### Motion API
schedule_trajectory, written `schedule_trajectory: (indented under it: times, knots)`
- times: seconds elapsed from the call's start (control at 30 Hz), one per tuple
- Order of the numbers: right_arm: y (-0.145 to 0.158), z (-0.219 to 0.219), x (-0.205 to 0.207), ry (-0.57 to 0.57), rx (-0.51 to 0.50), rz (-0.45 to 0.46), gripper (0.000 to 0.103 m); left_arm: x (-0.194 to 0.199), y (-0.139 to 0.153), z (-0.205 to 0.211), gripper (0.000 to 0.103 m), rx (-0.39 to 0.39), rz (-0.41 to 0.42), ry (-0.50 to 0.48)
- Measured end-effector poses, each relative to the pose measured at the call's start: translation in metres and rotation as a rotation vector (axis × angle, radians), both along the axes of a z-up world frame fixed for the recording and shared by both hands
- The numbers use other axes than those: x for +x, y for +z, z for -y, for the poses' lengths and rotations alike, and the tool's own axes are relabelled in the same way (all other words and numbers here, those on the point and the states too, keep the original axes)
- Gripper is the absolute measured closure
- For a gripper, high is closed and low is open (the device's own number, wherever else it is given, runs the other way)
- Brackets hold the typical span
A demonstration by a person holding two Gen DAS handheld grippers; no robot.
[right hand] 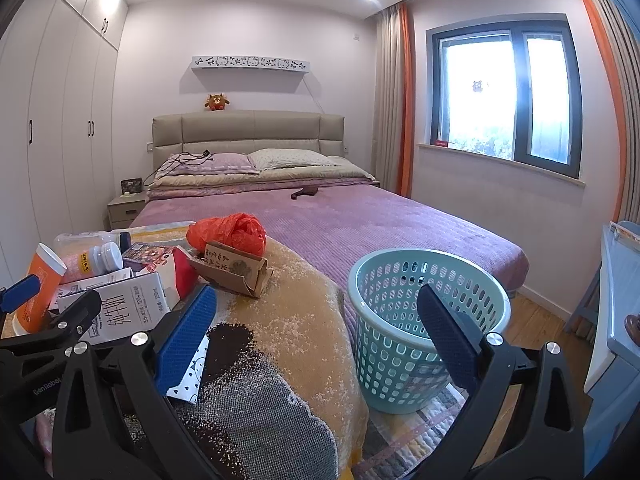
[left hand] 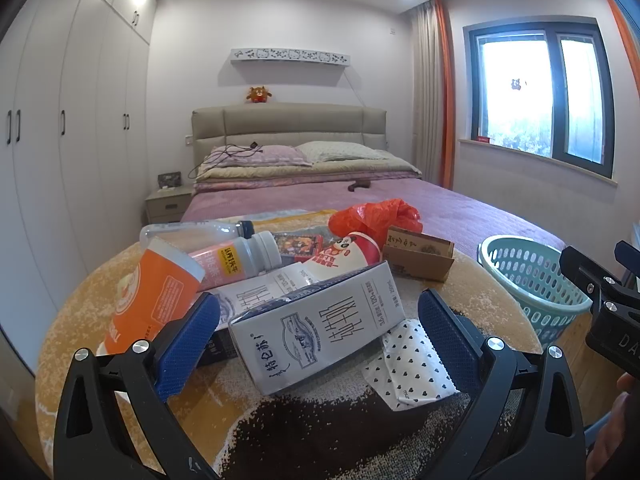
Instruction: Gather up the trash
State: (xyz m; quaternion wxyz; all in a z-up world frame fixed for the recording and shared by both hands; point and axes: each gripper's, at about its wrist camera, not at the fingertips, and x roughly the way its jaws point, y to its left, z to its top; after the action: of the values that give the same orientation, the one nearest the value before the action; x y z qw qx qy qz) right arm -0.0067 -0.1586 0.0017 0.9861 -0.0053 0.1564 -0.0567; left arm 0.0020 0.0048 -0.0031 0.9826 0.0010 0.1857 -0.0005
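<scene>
A pile of trash lies on the yellow-brown blanket (left hand: 280, 404) at the foot of the bed. A white milk carton (left hand: 320, 328) sits between the wide-apart fingers of my open left gripper (left hand: 320, 328), untouched by either pad. Around it lie an orange cup (left hand: 152, 296), a pink-labelled bottle (left hand: 240, 260), a clear bottle (left hand: 188, 232), a red panda pack (left hand: 352, 250), a brown cardboard box (left hand: 420, 256), an orange plastic bag (left hand: 376, 216) and a heart-print wrapper (left hand: 416, 364). My open right gripper (right hand: 316, 336) hovers between the blanket's edge and the mint basket (right hand: 424, 320), holding nothing.
The mint basket (left hand: 536, 284) stands on the floor right of the bed. A purple bedspread (right hand: 380, 224), pillows and a cable fill the bed beyond. White wardrobes (left hand: 60, 140) line the left wall, with a nightstand (left hand: 166, 202) beside them. A blue-grey cabinet (right hand: 616, 320) stands at far right.
</scene>
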Motion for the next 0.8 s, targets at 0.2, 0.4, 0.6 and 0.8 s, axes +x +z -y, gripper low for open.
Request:
schedule_trajectory:
  times: [0.2, 0.4, 0.6, 0.8]
  knots:
    - [-0.0011, -0.0006, -0.0003, 0.004, 0.002, -0.003, 0.008, -0.0003, 0.0001, -0.0001, 0.007, -0.001, 0.001, -0.001]
    - [-0.0024, -0.0008, -0.0004, 0.006, 0.005, -0.005, 0.008, 0.0005, -0.0003, -0.0003, 0.007, 0.003, 0.001, -0.001]
    - [-0.0024, -0.0008, -0.0003, 0.006, 0.004, -0.006, 0.008, 0.0011, -0.0006, -0.0002, 0.007, -0.001, -0.004, 0.000]
    - [-0.0022, -0.0007, 0.0000, 0.006, 0.005, -0.007, 0.008, 0.0007, -0.0006, 0.0001, 0.007, -0.001, -0.002, -0.003]
